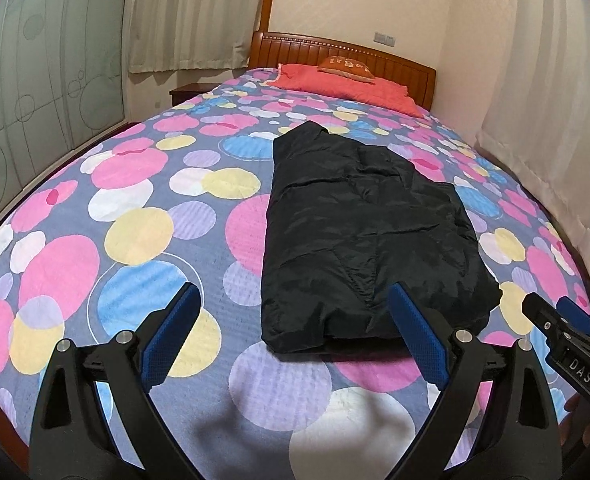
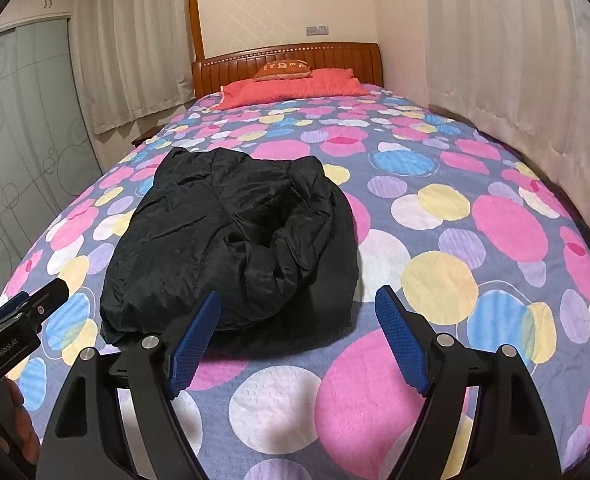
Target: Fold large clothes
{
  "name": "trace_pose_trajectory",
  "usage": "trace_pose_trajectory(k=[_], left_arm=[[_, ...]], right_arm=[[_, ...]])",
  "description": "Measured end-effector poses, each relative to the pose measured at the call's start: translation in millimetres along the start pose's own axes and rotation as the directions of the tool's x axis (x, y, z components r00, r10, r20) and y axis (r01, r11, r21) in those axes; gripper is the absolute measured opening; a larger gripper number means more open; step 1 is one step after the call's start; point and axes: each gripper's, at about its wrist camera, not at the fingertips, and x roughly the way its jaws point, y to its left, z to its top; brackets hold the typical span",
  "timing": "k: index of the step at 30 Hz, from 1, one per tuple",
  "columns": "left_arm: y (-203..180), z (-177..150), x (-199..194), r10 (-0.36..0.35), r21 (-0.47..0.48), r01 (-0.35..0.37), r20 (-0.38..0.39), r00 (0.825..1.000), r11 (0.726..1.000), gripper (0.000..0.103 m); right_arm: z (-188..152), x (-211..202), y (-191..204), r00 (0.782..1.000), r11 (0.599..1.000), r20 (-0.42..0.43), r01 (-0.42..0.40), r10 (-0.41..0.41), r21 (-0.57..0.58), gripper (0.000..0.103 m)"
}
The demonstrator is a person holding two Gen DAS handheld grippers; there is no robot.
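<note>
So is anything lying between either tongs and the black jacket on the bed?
Nothing visible. Only bare bedspread separates the open left tongs and open right tongs from the jacket. The pillows sit far off by the headboard.

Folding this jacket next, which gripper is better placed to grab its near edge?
Probably the left gripper: the black jacket has its near edge between the open fingers. The right gripper frames mostly bedspread.

Soft, even indoor light. A dim shadow falls on the bedspread nearest the camera. Strong fisheye bending curves the bed edges; dark vignette fills the corners.
</note>
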Motion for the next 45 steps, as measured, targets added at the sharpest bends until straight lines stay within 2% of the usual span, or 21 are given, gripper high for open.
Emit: trace_pose_trajectory(k=[45], left_arm=[[-0.7,4.1,-3.0,0.004,0.005,-0.004,-0.008,1.0,1.0,0.095]], right_arm=[[0.5,0.2,9.4,1.0,1.0,0.005,0.005,-0.005,-0.007,0.079]])
